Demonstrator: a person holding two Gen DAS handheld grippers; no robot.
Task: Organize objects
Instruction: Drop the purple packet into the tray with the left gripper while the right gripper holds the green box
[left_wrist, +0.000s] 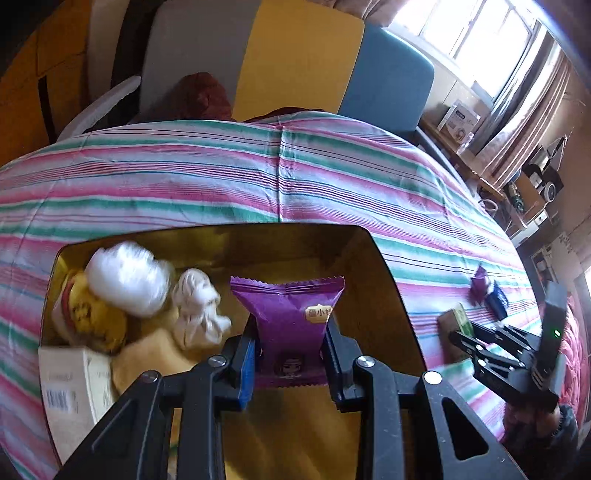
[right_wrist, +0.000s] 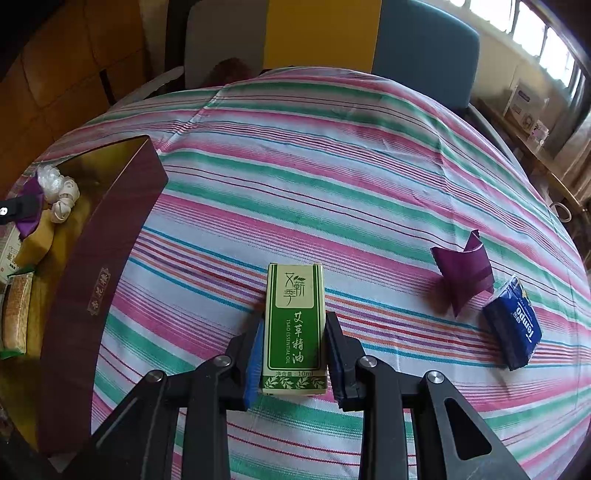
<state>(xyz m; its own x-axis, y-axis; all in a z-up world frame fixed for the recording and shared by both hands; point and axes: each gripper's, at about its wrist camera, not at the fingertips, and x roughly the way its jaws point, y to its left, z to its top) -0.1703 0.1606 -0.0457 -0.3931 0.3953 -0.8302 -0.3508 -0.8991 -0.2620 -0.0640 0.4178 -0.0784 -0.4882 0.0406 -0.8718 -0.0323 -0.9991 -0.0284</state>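
My left gripper (left_wrist: 291, 343) is shut on a purple snack packet (left_wrist: 290, 314) and holds it over the open gold-lined box (left_wrist: 373, 295). Inside the box lie a white plastic bag (left_wrist: 129, 277), a white knotted cloth (left_wrist: 197, 306), a yellow packet (left_wrist: 88, 314) and a white carton (left_wrist: 70, 384). My right gripper (right_wrist: 293, 347) is shut on a green essential oil box (right_wrist: 295, 328) that rests on the striped tablecloth (right_wrist: 332, 166). The right gripper (left_wrist: 465, 345) also shows at the right edge of the left wrist view. The box (right_wrist: 107, 266) has a dark red outer wall.
A second purple packet (right_wrist: 463, 271) and a dark blue tissue pack (right_wrist: 515, 325) lie on the cloth to the right. A yellow, grey and blue chair back (right_wrist: 332, 33) stands beyond the table. A shelf with boxes (left_wrist: 460, 118) runs under the window.
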